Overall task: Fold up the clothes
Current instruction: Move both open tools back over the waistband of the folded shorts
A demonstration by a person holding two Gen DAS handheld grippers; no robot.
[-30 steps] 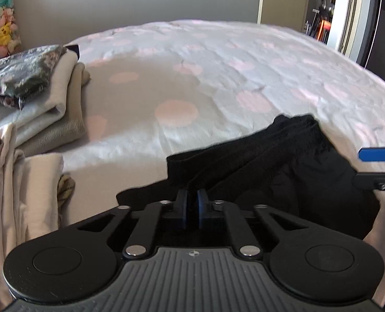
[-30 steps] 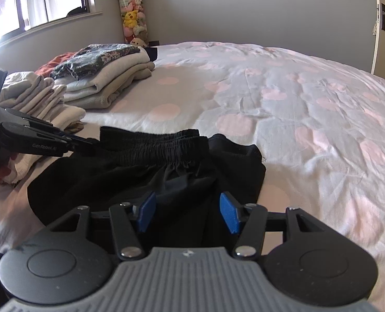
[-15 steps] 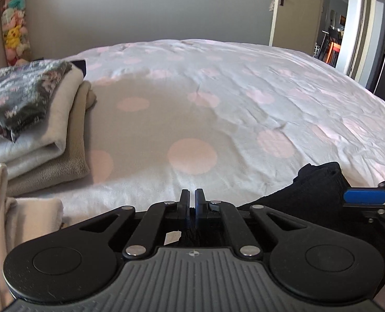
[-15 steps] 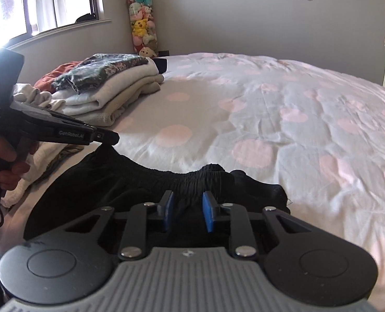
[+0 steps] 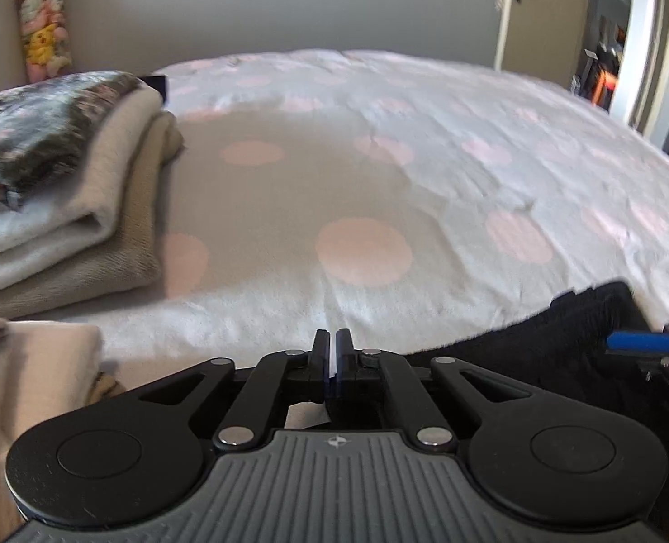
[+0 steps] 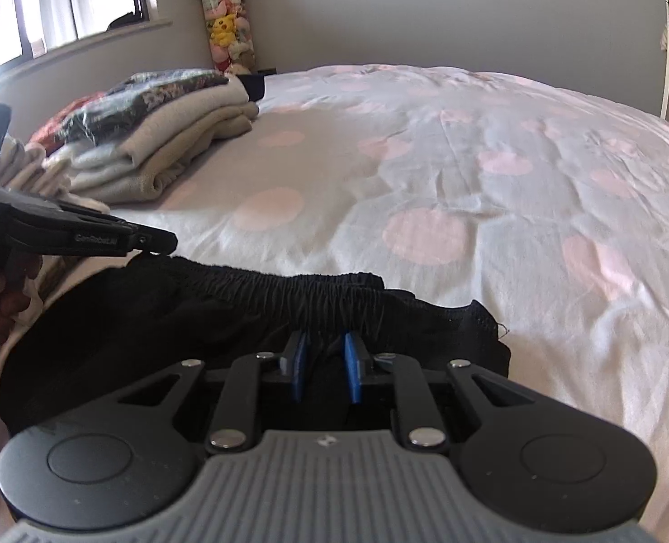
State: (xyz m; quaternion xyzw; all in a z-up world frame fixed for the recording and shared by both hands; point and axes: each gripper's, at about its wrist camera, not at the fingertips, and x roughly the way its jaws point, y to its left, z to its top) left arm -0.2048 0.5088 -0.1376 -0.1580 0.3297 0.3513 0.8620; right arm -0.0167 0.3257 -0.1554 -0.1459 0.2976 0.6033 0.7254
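**Black shorts held at the waistband by both grippers**

Black shorts lie spread along the near edge of the bed, their gathered elastic waistband running across the right wrist view. The right gripper sits at the waistband's middle, its blue pads drawn in around a bunch of the fabric with a narrow gap left between them. The left gripper reaches in from the left side of that view, its tip touching the waistband's left corner; in its own camera the left gripper shows fingers pressed nearly together, a thin slit between them, with dark cloth below. Just beside the shorts, to the left, stands a stack of folded clothes in beige and grey, topped by a dark patterned piece.
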